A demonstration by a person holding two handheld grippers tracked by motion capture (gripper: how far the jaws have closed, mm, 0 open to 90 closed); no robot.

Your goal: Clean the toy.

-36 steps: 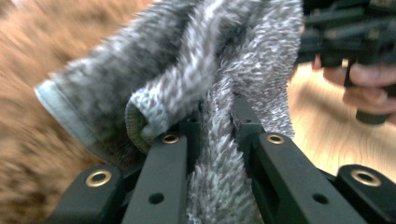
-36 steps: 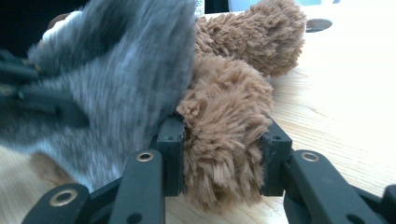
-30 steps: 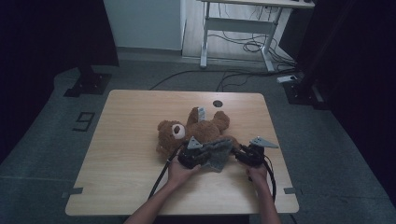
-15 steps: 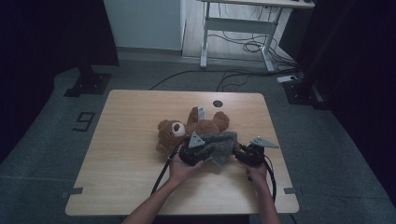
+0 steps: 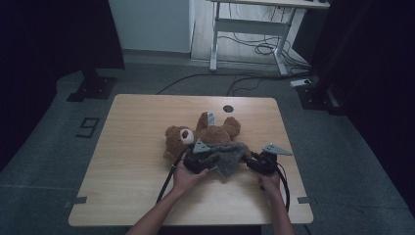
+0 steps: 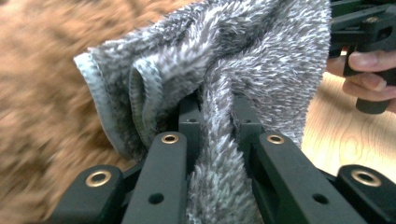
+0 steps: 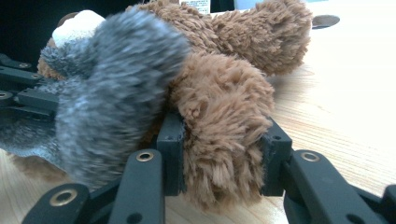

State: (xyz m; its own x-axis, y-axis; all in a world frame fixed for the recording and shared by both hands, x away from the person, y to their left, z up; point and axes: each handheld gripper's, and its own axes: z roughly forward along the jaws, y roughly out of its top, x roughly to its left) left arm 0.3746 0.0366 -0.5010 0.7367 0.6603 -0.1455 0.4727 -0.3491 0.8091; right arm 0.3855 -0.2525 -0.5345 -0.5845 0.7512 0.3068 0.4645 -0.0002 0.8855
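Fluffy grey cloth [image 5: 226, 155] over brown teddy bear [image 5: 208, 133]

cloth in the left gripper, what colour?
Grey, a fluffy mottled pile with a paler stitched hem. The cloth shows best in the left gripper view, pinched in the left gripper.

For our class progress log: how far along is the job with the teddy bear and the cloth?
Done: the fluffy grey cloth lies over the brown plush teddy bear. In hand: the left gripper clamps the cloth; the right gripper pinches a bear limb. Left, probably: pulling the cloth fully into place.
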